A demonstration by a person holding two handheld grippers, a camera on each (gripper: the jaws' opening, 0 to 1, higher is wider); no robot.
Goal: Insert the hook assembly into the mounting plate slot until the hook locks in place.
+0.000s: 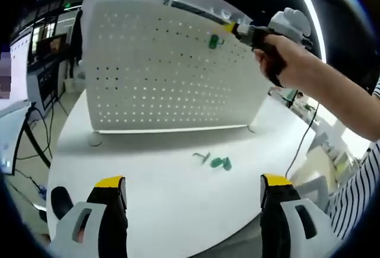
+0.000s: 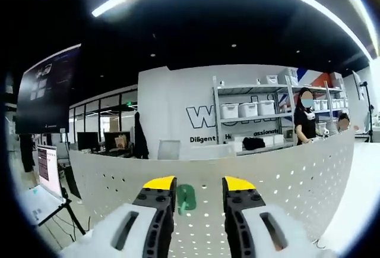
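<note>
A white pegboard mounting plate stands upright on the round white table. A green hook sits on the plate near its upper right. My right gripper, held in a person's hand, points at the plate just above and right of that hook. In the right gripper view, the green hook shows on the plate between the parted jaws of my right gripper, close to the left one. A second green hook with a metal piece lies on the table ahead of my open left gripper.
A cable hangs over the table's right edge. A small round disc lies by the plate's left foot. Desks and monitors stand to the left. Behind the plate are shelves with bins and people.
</note>
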